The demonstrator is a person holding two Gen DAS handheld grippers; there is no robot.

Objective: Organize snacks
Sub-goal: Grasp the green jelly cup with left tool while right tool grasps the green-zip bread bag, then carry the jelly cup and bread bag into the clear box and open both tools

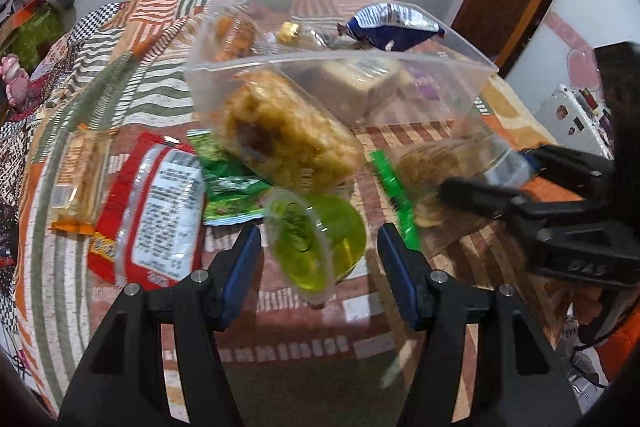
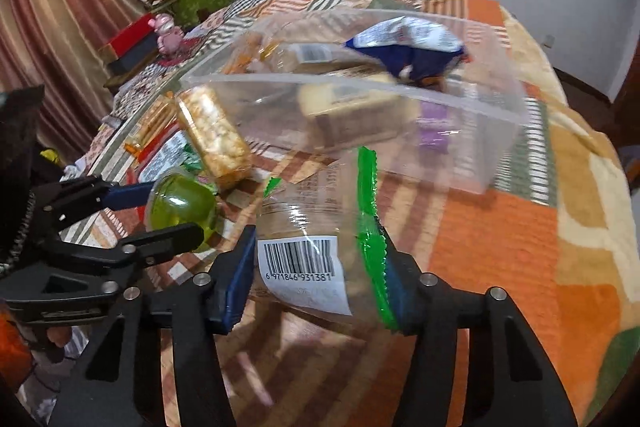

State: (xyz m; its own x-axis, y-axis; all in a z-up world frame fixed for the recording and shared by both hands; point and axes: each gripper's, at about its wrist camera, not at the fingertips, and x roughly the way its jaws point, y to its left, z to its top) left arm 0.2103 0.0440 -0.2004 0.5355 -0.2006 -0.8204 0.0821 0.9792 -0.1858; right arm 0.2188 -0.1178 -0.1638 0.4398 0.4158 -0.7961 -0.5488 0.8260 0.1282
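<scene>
A clear plastic box (image 1: 452,47) (image 2: 500,131) stands on the patchwork bedspread and holds several snacks, among them a blue packet (image 1: 392,25) (image 2: 412,47). My left gripper (image 1: 320,251) (image 2: 160,211) is open around a green jelly cup (image 1: 316,239) (image 2: 182,207) lying on its side. My right gripper (image 2: 320,267) (image 1: 492,171) is shut on a clear, green-edged packet with a barcode (image 2: 308,251) (image 1: 432,167), held just above the bedspread in front of the box. A golden rice cake packet (image 1: 288,135) (image 2: 216,139) lies left of the box.
Left of the cup lie a red packet (image 1: 156,215), a green packet (image 1: 228,183) and an orange cracker pack (image 1: 80,179). Boxes and a pink toy (image 2: 168,35) sit at the bed's far left. A curtain (image 2: 52,39) hangs at left.
</scene>
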